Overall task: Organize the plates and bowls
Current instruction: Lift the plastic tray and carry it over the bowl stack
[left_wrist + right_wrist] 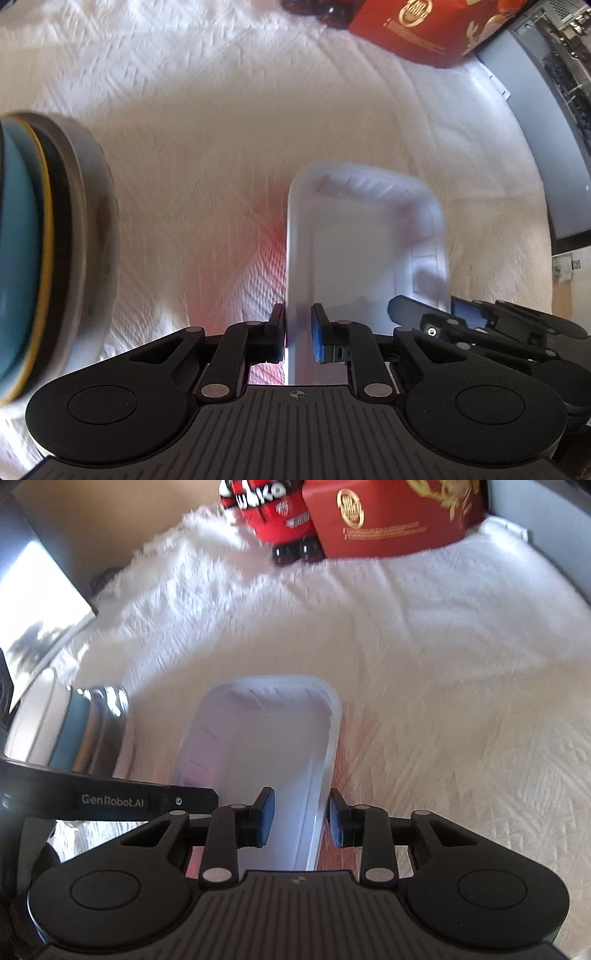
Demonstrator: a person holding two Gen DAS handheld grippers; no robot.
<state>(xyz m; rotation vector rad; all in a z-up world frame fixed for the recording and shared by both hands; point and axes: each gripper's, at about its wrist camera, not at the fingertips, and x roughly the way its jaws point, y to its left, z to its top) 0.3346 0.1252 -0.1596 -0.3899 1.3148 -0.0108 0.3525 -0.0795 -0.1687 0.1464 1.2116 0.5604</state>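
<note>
Both grippers hold one white rectangular tray (pixel 365 236) by its long rims, above the white textured cloth (pixel 221 129) that covers the table. The left gripper (pixel 298 332) is clenched on the tray's left rim, which runs between its pads with the black pad outside and the blue pad inside, though motion blur leaves a thin gap on the inner side unclear. The right gripper (pixel 302 818) straddles the opposite rim; a narrow space shows beside each pad, so it looks like a loose hold and I cannot tell for sure that it pinches. The tray is empty and, judging by the reddish glow on the cloth under its edge, probably lifted or sliding rather than settled. To the left of the tray, near but apart from it, stands a stack of round dishes (pixel 48 236): a pale grey outer piece, a dark one, a yellow edge and a teal-blue one nested together; whether they are plates or bowls is not clear from this side-on view. Beyond the tray, at the far end of the cloth, sit a red gift box (pixel 391 517) and a red toy (pixel 269 513), well apart from it. As a judgement, the round dishes are already gathered, and what remains is bringing the tray to its place, perhaps beside or under that stack.
</note>
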